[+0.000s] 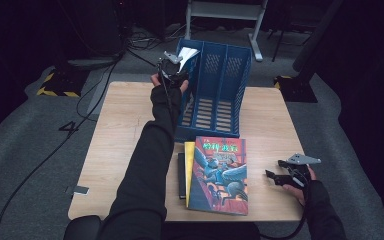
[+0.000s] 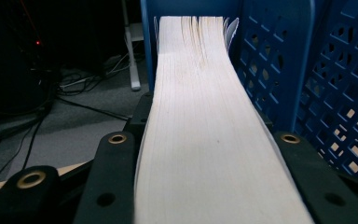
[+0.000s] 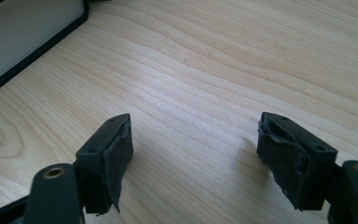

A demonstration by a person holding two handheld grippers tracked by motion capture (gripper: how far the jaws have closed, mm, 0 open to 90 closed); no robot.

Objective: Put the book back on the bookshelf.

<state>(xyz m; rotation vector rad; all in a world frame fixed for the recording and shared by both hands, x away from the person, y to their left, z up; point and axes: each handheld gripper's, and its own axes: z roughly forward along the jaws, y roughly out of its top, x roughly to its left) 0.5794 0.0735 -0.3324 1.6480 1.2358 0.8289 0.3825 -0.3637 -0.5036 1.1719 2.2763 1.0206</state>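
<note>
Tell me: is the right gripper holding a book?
No, the right gripper stands open over the bare wooden table, nothing between its jaws.

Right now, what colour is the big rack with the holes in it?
Blue. The rack stands at the table's far edge, clearest in the high view.

The table (image 1: 130, 125) is seen from above and behind the person, facing forward and down. The blue file rack (image 1: 220, 85) is viewed closely along a book's page edge (image 2: 205, 140) from the left gripper (image 1: 172, 70). The tabletop is viewed closely from the right gripper (image 3: 193, 154).
</note>
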